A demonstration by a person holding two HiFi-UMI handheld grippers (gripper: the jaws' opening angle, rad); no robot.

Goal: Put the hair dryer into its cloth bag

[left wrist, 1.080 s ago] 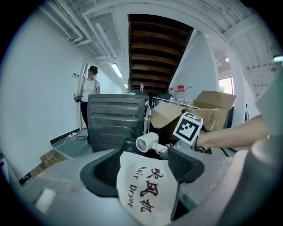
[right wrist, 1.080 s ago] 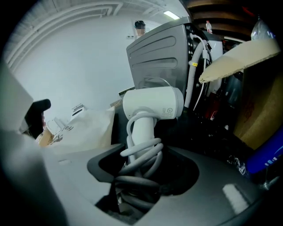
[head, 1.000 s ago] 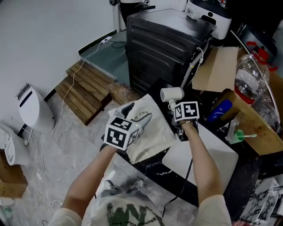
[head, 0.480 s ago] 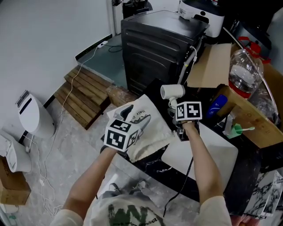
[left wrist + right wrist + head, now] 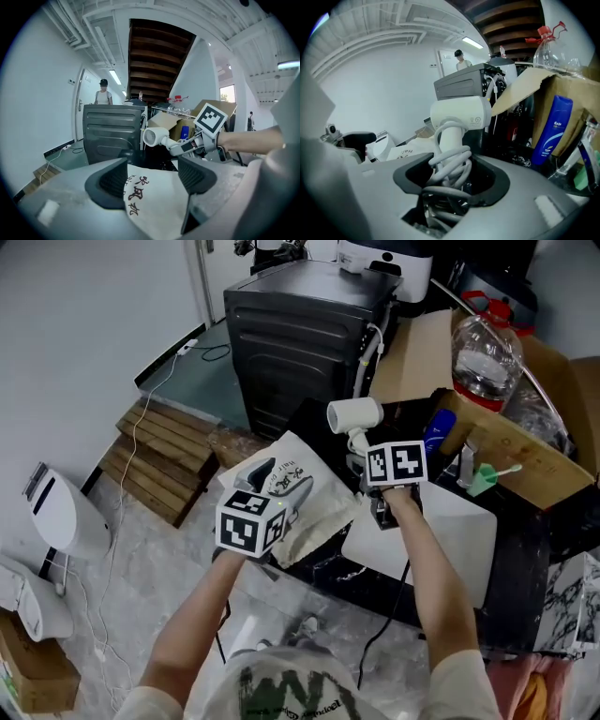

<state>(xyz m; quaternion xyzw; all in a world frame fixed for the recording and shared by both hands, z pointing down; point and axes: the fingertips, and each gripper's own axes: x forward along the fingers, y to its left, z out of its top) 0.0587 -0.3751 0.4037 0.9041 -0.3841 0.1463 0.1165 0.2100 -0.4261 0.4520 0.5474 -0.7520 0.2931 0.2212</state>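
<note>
— What are you counting among the task's own things?
— I'm counting one hair dryer (image 5: 354, 415), one cloth bag (image 5: 323, 507), and two grippers: the left gripper (image 5: 152, 176) and the right gripper (image 5: 450, 176).
— And around them?
— I'm seeing one black cabinet (image 5: 291, 343), one blue bottle (image 5: 436, 430), one clear bottle (image 5: 486, 362) with a red cap, and two white appliances (image 5: 61, 512) sitting on the floor.
— Wooden pallets (image 5: 159, 456)?
— I'm not managing to tell their number.

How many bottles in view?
2: a blue bottle right of the hair dryer, and a large clear red-capped bottle farther back at top right. Clutter may hide more.
</note>
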